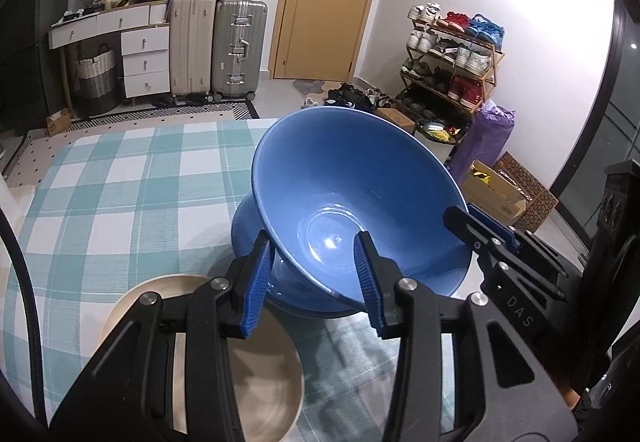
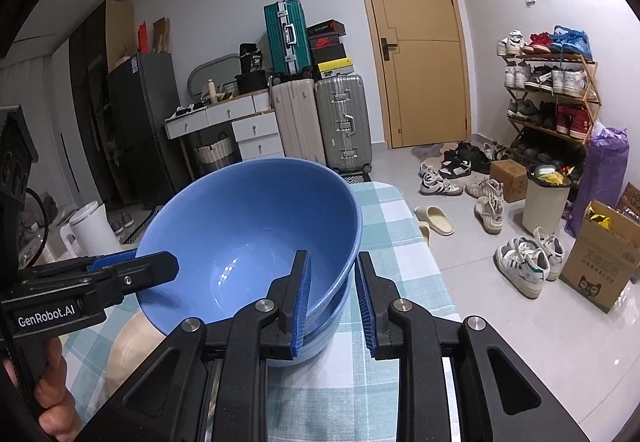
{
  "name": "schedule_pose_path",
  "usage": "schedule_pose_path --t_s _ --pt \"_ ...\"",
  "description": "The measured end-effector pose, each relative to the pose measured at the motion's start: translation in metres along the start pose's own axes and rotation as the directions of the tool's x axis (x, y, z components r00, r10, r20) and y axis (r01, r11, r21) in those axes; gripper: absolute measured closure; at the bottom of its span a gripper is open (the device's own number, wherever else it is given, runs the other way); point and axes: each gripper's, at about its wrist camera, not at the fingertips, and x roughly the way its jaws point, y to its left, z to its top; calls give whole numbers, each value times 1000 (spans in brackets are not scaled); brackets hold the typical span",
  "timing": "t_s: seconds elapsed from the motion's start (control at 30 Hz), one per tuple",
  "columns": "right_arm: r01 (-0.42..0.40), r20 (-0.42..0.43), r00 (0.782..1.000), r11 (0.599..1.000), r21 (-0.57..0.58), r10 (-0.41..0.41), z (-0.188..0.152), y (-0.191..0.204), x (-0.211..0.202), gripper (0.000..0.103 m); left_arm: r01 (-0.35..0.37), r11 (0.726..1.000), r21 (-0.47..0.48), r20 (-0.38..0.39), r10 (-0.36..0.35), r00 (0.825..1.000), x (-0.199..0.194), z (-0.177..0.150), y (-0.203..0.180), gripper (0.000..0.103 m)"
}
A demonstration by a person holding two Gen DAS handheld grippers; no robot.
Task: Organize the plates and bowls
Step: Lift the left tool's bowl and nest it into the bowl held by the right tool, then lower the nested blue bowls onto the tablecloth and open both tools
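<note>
Both my grippers pinch the upper blue bowl's [image 1: 360, 209] rim: left gripper [image 1: 316, 278] nearside, right gripper [image 2: 334, 298] opposite. It sits tilted inside the lower blue bowl [image 1: 256, 238] on the checked cloth [image 1: 120, 193], needing levelling.

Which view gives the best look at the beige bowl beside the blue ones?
The left wrist view. There the beige bowl shows its rim and ridged inside on the checked cloth, though the left gripper covers part of it. The right wrist view shows only a beige sliver under the upper blue bowl.
</note>
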Motion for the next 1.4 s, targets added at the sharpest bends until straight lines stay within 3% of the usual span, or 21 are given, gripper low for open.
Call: schedule_pose_path --t_s 1.4 --pt "33 -118 992 998 -51 -39 -27 9 66 80 -88 996 11 -112 89 990 116 -20 55 65"
